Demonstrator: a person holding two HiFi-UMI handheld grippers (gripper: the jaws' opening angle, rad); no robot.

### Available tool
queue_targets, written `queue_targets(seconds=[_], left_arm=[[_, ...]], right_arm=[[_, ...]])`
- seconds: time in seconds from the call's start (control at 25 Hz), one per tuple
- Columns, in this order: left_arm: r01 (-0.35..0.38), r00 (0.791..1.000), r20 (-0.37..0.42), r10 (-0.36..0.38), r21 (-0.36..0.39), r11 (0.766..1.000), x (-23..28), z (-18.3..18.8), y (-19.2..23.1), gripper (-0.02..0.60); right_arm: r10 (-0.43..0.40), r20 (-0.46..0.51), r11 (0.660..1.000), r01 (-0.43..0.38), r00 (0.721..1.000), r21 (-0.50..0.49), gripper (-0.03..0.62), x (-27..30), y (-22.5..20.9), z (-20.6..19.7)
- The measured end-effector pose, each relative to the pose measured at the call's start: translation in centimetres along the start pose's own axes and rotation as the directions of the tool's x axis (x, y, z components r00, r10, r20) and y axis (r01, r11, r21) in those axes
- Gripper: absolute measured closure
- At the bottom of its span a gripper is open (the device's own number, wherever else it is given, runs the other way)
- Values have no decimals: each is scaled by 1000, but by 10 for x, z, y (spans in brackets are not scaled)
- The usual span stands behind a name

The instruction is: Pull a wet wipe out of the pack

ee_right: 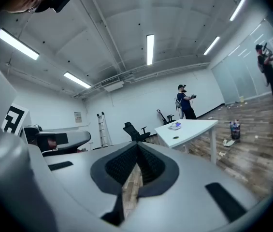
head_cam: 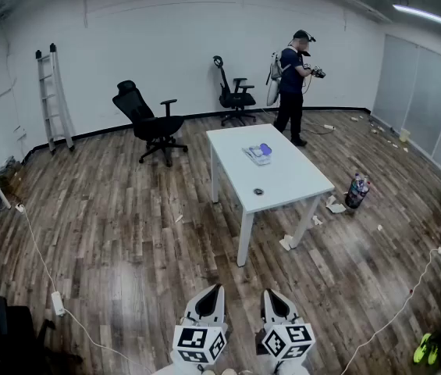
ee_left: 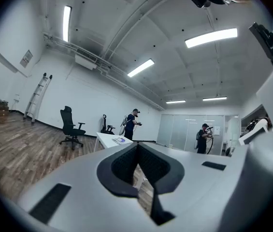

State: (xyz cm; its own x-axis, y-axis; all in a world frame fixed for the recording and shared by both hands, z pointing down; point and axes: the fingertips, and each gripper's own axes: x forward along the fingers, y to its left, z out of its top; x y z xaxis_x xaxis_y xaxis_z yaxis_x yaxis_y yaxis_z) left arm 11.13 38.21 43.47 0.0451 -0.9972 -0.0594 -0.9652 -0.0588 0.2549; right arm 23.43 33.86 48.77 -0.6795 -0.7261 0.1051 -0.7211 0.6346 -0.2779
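The wet wipe pack (head_cam: 258,153) lies flat on the far half of a white table (head_cam: 282,180), well ahead of me across the wooden floor. In the left gripper view the pack (ee_left: 121,139) is tiny on the distant table (ee_left: 106,137); the right gripper view shows the pack (ee_right: 175,126) on the table top (ee_right: 196,126). My left gripper (head_cam: 214,289) and right gripper (head_cam: 272,294) sit side by side at the bottom edge, pointing level toward the table. The left gripper (ee_left: 137,147) and right gripper (ee_right: 137,145) are both shut, with nothing between their fingers.
A small dark round object (head_cam: 258,191) lies on the table's near half. A person (head_cam: 292,84) with grippers stands behind the table. Two office chairs (head_cam: 151,119) (head_cam: 234,94), a ladder (head_cam: 52,100), a container on the floor (head_cam: 356,190), and a white cable (head_cam: 40,264) are around.
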Motion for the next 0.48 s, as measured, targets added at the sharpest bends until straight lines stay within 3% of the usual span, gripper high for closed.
queue_targets(seconds=[0.48], left_arm=[[-14,1000,-5,14,0,1000,12,-12,-5,581]], right_arm=[[20,-19,1000,-20,1000,9,586,5,-13,-12]])
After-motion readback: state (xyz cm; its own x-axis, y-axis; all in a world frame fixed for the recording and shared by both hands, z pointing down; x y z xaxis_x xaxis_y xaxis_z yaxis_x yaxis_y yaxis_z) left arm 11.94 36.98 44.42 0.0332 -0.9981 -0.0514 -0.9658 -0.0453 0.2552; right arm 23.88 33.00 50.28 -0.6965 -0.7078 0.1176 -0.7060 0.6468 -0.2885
